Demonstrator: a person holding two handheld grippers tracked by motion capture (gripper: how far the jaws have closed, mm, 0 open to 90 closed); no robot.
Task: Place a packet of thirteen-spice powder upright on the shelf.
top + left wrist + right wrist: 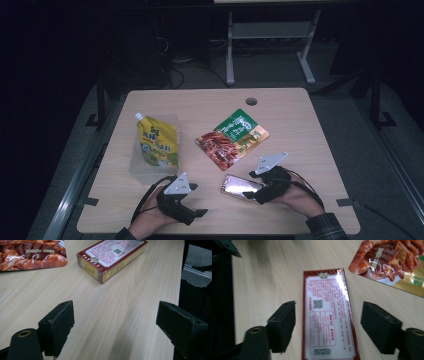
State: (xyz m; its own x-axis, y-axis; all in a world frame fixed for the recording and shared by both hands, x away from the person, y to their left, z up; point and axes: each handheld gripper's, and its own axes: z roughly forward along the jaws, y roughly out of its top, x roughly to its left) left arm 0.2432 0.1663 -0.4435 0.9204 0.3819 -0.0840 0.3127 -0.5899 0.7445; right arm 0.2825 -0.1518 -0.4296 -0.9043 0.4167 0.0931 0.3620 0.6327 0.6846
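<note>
A flat red box (pixel 240 186) with a shiny top lies near the table's front edge, right of centre. My right gripper (pixel 256 187) reaches it from the right. In the right gripper view the box (pixel 328 315) lies lengthwise between the open jaws of that gripper (pixel 328 325), with bare wood showing on both sides. My left gripper (pixel 197 200) rests at the front, left of the box, its jaws wide apart. The left gripper view has the gripper (pixel 115 322) open over bare table, with the box (pixel 112 255) farther ahead.
A red and green snack pouch (pixel 232 137) lies mid-table behind the box. A yellow spouted pouch (pixel 157 142) rests on a clear plastic item (pixel 142 170) at the left. The wooden table (pixel 300 125) has a cable hole (pixel 251 101) at the back. Dark floor surrounds it.
</note>
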